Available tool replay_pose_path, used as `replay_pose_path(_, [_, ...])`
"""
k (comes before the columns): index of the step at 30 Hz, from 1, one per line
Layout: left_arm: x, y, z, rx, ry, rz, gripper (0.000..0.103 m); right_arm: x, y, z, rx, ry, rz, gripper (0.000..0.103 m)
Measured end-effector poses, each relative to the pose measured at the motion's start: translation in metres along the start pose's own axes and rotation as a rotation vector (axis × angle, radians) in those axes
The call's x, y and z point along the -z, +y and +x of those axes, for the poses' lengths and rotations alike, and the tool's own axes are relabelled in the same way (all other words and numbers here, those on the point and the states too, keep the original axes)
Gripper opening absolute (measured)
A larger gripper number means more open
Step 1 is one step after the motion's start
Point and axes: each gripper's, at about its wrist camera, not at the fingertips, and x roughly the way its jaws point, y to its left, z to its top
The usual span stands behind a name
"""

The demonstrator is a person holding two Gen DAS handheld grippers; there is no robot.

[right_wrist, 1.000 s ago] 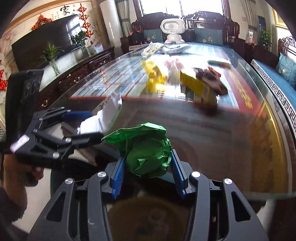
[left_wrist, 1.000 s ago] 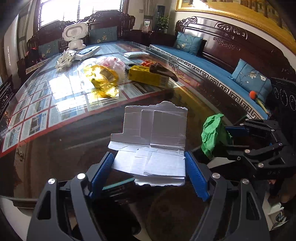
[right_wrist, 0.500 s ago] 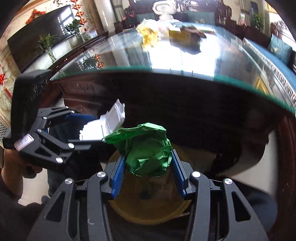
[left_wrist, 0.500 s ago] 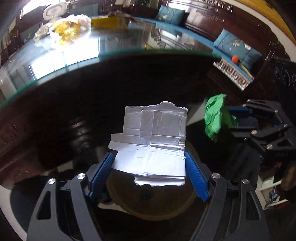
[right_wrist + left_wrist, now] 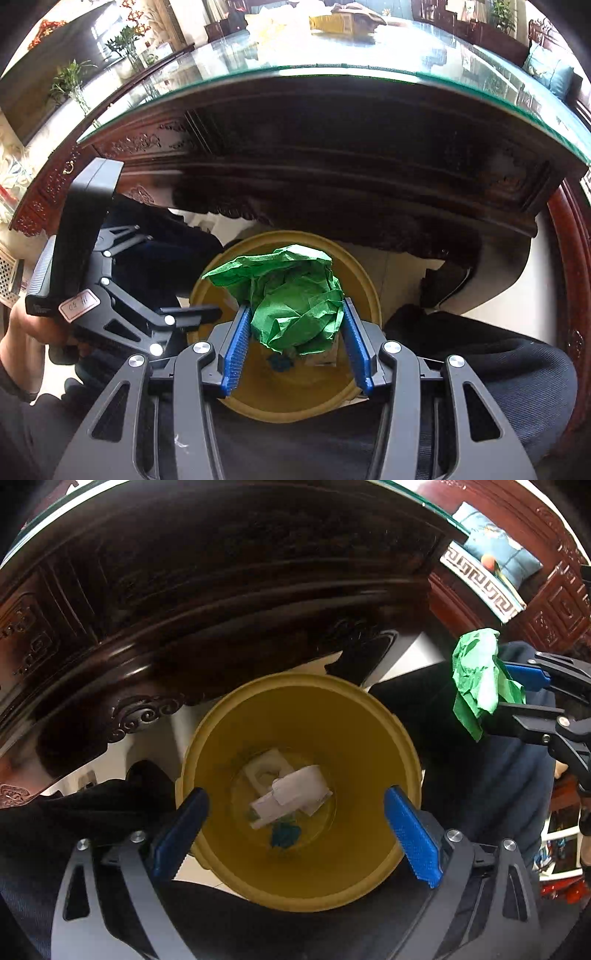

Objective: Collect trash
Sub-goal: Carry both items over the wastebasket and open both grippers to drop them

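Your left gripper (image 5: pixel 295 830) points steeply down over the yellow bin (image 5: pixel 376 723). Its jaws are opening and already stand wide, and nothing sits between the blue pads (image 5: pixel 412 840). The pads frame the bin's mouth from either side.

Down at the bin's bottom lies the white torn cardboard (image 5: pixel 291 794), clear of your fingers, resting on another white scrap with a small blue bit (image 5: pixel 284 835) beside it.

Your right gripper (image 5: pixel 295 345) is clamped on the crumpled green paper (image 5: pixel 291 302). The jaws stand at a middling width, with both blue pads pressing the wad's sides. In the right wrist view the wad hangs over the bin's opening (image 5: pixel 295 402), above the rim and not inside. From the left wrist view the same green wad (image 5: pixel 480 679) shows off to the right, held out beside the bin, with the right gripper's dark linkage (image 5: pixel 546 716) behind it.

In the right wrist view your left hand (image 5: pixel 22 332) grips the left gripper's black handle at the left edge.

The bin stands on the pale floor, just below the carved dark wooden table edge (image 5: pixel 332 147). The glass tabletop (image 5: pixel 332 55) runs above it, with yellow packaging (image 5: pixel 332 22) and other litter on it at the far end, too small to name. Your dark-trousered legs (image 5: pixel 498 362) sit on both sides of the bin. A blue cushion (image 5: pixel 513 559) on a dark carved bench shows top right in the left wrist view.
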Motion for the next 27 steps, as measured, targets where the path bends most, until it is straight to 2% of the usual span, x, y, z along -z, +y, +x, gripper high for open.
replay_pose_path(6, [0.003,0.014,-0.006,-0.010,0.005,-0.016,0.095,0.004,0.007,0.013,-0.024,0.038,-0.027,0.047])
replay_pose_path(12, [-0.001,0.018,-0.014,-0.028,-0.008,-0.018,0.095,0.000,0.016,0.016,-0.039,0.038,-0.054,0.049])
replay_pose_path(14, [-0.001,0.022,-0.018,-0.033,-0.010,-0.024,0.095,-0.001,0.017,0.016,-0.049,0.039,-0.051,0.056])
replay_pose_path(15, [-0.001,0.024,-0.018,-0.036,-0.012,-0.029,0.095,-0.001,0.017,0.017,-0.057,0.046,-0.050,0.067])
replay_pose_path(17, [-0.001,0.027,-0.020,-0.040,-0.013,-0.035,0.095,0.000,0.018,0.016,-0.064,0.042,-0.045,0.075])
replay_pose_path(27, [-0.007,0.030,-0.026,-0.051,-0.030,-0.038,0.095,-0.003,0.019,0.010,-0.087,0.026,-0.064,0.075])
